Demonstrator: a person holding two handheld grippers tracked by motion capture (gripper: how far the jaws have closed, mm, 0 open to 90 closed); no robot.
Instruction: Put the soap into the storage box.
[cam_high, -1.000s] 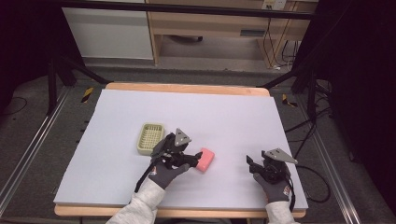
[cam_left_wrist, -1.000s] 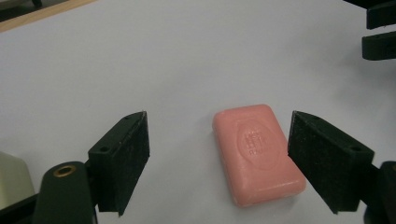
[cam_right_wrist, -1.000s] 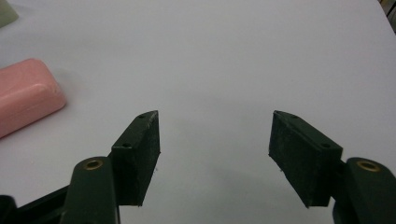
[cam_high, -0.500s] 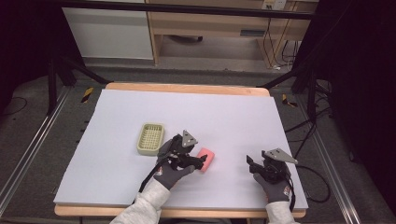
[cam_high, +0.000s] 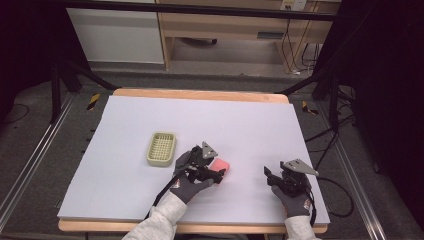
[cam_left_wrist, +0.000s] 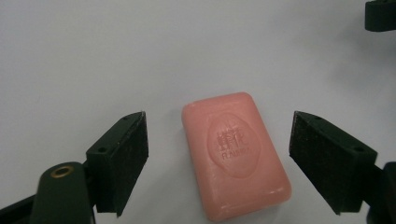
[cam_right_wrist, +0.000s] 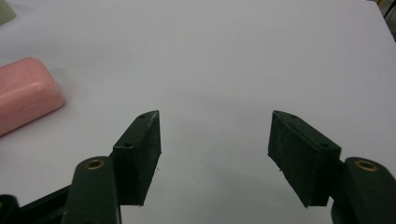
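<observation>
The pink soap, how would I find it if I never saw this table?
Look at the white table, near its front edge. Between the open jaws of the left tool lies the pink soap, untouched. It is a rounded pink bar with a stamped oval, unlike the pale green slotted dish nearby.

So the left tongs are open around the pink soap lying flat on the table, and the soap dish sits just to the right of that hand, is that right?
Not quite. The left tongs are open around the pink soap, which lies flat on the table, but the soap dish sits to the left of that hand, not the right. The high view shows it.
</observation>
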